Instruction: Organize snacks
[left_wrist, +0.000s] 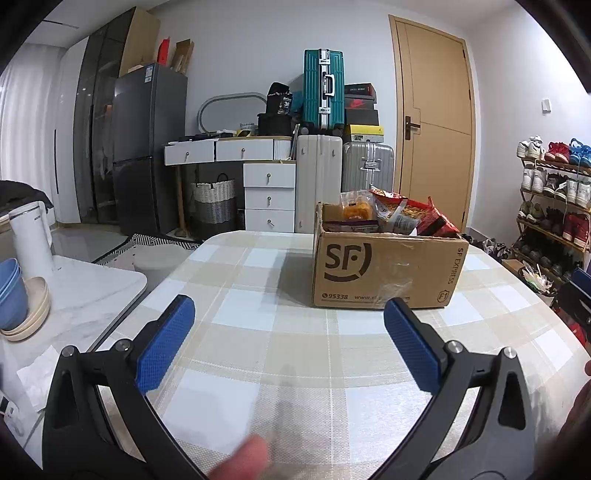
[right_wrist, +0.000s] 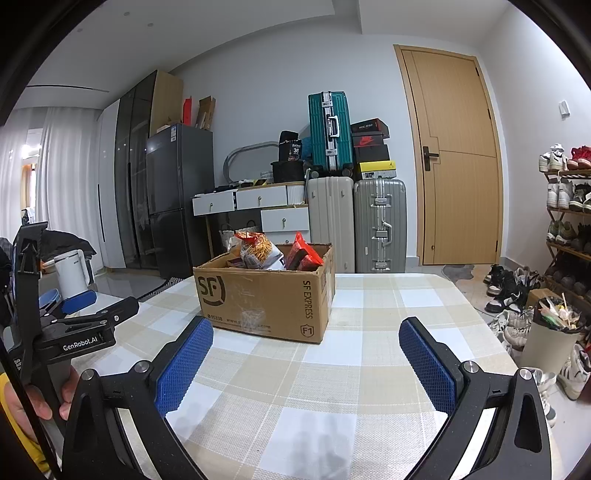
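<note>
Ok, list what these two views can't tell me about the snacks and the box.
- Lower snacks: both views, hidden by the walls of the cardboard box; only the tops of the snack bags show.
- Bag labels: both views, too small to read.
- Box's far side: hidden in both views.
- Left gripper and right gripper: open, empty.

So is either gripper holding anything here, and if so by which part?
Nothing is held. The left gripper and right gripper both have jaws wide open over the table, short of the cardboard box of snacks.
</note>
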